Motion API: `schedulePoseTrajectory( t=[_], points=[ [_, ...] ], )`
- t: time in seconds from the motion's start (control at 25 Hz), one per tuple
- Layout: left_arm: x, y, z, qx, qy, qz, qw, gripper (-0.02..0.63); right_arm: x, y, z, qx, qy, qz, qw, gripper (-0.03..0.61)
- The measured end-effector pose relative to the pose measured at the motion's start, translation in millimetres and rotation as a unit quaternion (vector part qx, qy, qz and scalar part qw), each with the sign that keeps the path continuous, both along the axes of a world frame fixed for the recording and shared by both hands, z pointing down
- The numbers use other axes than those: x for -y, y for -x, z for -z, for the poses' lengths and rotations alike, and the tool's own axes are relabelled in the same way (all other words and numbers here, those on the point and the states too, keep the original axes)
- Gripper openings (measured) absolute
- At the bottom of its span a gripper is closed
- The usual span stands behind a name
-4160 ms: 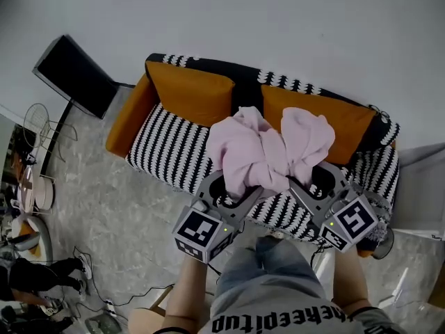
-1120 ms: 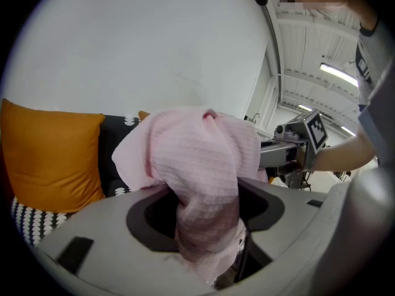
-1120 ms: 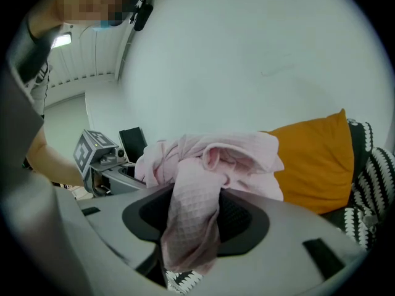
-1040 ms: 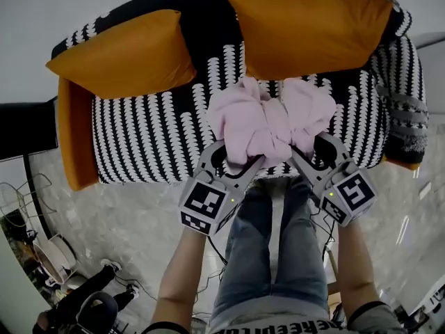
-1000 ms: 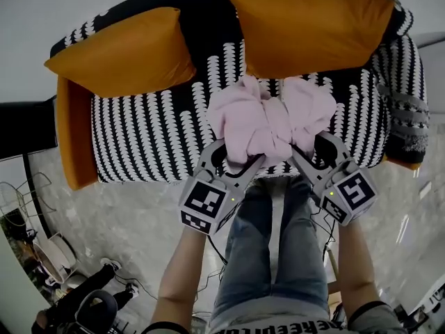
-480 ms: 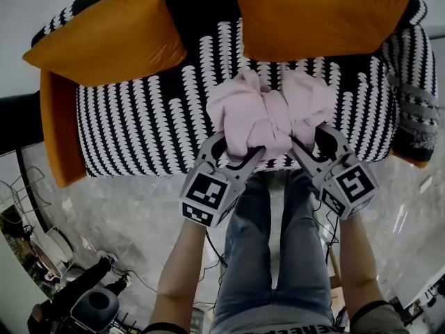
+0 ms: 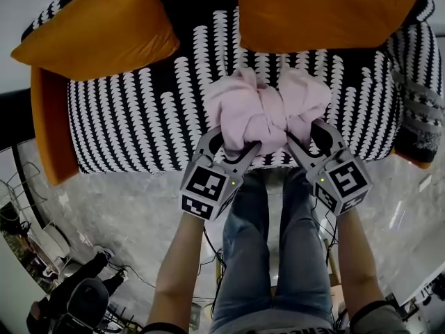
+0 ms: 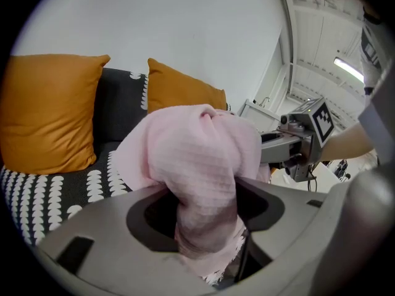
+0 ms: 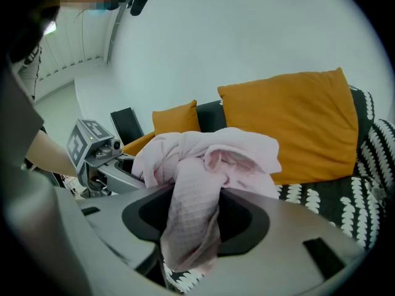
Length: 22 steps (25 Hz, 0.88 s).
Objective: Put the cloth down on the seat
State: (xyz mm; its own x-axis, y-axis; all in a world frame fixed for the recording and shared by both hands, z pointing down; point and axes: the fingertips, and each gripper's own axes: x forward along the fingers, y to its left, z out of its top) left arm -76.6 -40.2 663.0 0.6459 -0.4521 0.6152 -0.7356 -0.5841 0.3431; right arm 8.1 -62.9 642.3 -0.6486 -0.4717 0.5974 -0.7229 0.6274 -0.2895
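My left gripper (image 7: 233,150) and right gripper (image 7: 311,139) each have their jaws clamped on a bunched end of the pink cloth (image 7: 268,110). It hangs over the front of the striped seat (image 7: 139,124). Probably soft, light, floppy; the bunched ends grip fine. No containers visible.

Pale plain wall (image 9: 247,29), grey marbled floor (image 7: 125,214), black-and-white patterned sofa (image 7: 125,124), orange cushion (image 7: 90,30), second orange cushion (image 7: 320,12) beside it
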Motion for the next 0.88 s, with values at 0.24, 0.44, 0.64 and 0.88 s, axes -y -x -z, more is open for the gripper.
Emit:
schedulePoseTrajectory(
  t=[0.24,0.44,0.64,0.88],
  points=[
    [11.2,-1.7,-6.5,0.012,0.003,-0.003,0.9999,0.288,11.0,-4.4,-7.7,-0.014,0.007,-0.004,1.0,0.221],
    [16.9,-1.0,-22.2,0.025,0.017,-0.012,0.9995,0.288,15.0,-8.7,-21.6,-0.033,0.02,-0.006,0.999,0.23],
    [26.8,-1.3,-44.6,0.031,0.031,-0.007,0.999,0.288,25.3,-14.1,-44.6,-0.035,0.033,-0.014,0.999,0.232],
    [34.6,13.1,-43.9,0.022,0.028,0.027,0.999,0.288,30.2,-15.9,-44.5,-0.031,0.03,-0.023,0.999,0.228]
  ],
)
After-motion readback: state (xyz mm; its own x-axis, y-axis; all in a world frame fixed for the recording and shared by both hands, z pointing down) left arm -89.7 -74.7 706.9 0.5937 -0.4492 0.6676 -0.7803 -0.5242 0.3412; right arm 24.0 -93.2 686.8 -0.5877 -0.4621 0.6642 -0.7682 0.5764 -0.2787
